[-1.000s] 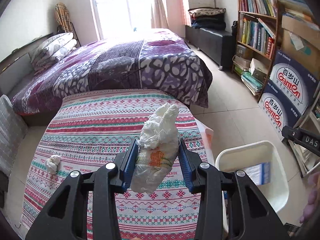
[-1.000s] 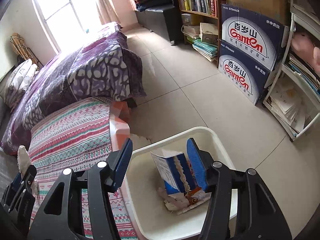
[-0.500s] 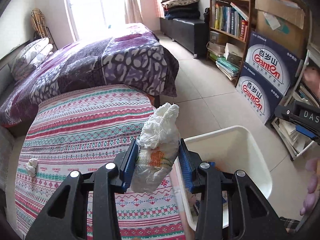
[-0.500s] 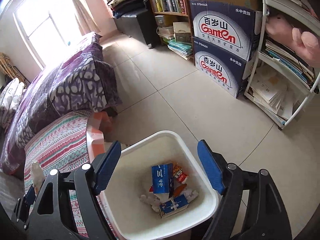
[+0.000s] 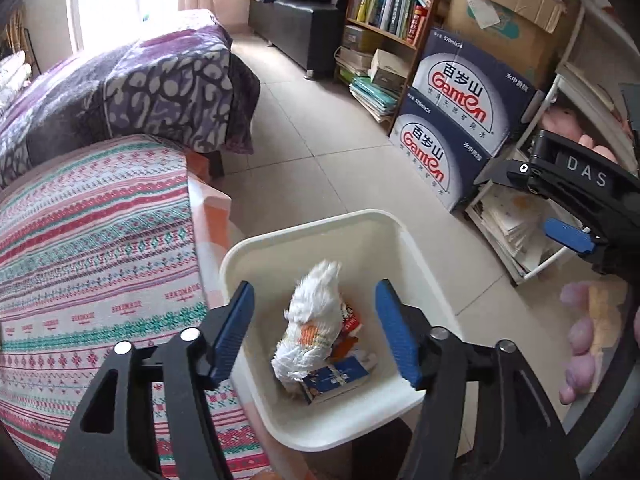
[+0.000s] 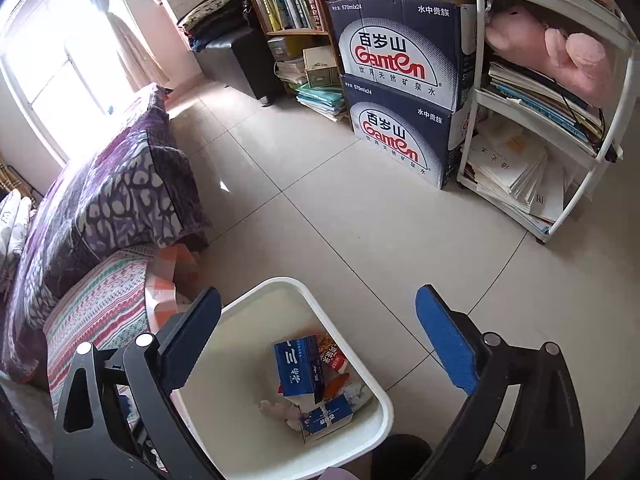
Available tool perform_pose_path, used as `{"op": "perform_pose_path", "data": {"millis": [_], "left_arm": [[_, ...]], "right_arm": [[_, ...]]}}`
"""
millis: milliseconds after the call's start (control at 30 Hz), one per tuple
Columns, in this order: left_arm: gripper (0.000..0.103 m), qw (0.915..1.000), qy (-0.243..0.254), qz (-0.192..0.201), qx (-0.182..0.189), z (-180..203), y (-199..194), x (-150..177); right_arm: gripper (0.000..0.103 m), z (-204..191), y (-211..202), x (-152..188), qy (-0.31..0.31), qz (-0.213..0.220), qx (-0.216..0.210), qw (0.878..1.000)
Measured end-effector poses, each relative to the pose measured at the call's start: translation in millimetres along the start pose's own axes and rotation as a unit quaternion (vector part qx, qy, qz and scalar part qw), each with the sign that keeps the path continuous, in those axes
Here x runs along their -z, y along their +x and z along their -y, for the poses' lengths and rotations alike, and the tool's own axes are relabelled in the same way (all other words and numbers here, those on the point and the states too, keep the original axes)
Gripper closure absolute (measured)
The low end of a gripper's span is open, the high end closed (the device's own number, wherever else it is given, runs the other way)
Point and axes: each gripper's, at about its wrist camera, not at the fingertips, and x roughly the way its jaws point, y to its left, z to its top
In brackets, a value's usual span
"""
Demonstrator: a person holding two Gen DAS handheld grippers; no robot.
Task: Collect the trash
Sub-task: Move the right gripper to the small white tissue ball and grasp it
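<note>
Blue rubber pads line the left gripper (image 5: 314, 330), whose jaws have just been opening: they stand apart, touching nothing, and the white crumpled wrapper (image 5: 314, 328) they framed sits free between and beyond them, blurred as if dropping, its long axis roughly upright and leaning right at the top. It lies straight ahead of these jaws and below them, inside the white bin (image 5: 248, 248), above the litter already at the bottom. The right gripper (image 6: 320, 340) has also just been opening; its jaws are spread wide and empty over the same bin (image 6: 384, 404), with nothing between the pads. From that side, two blue cartons show in the bin, one standing (image 6: 298, 368) and one lying (image 6: 326, 418), with a red-and-white packet and some pale scraps beside them. The left gripper is the nearer to the striped cover (image 5: 92, 248) just left of the bin, probably where any further trash lies. Two grippers, one bin, one wrapper.
</note>
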Motion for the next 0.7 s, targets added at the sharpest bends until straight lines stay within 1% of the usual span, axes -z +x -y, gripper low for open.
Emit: {"op": "perform_pose_path", "data": {"millis": [67,200,300,433,567,700], "left_arm": [[0.037,1.0000,0.000,-0.005,0.005,0,2,1],[0.037,1.0000,-0.002,-0.004,-0.008,-8,-1,3],[0.036,0.9996,-0.005,0.001,-0.027,-19,-6,5],[0.034,0.9980,-0.008,0.004,-0.063,-39,-10,8],[0.031,0.9943,-0.025,-0.005,-0.104,-71,-10,15],[0.028,0.9867,-0.045,-0.024,-0.154,-111,-9,25]], "right_arm": [[0.009,0,0,0,0.004,0.000,0.000,1.000],[0.008,-5,-1,1,0.001,0.002,0.001,1.000],[0.008,-14,-1,4,-0.011,0.006,0.003,1.000],[0.007,-30,-3,9,-0.028,0.011,0.007,1.000],[0.007,-49,0,16,-0.046,0.006,0.007,0.999],[0.007,-70,4,25,-0.063,-0.012,-0.002,0.998]]}}
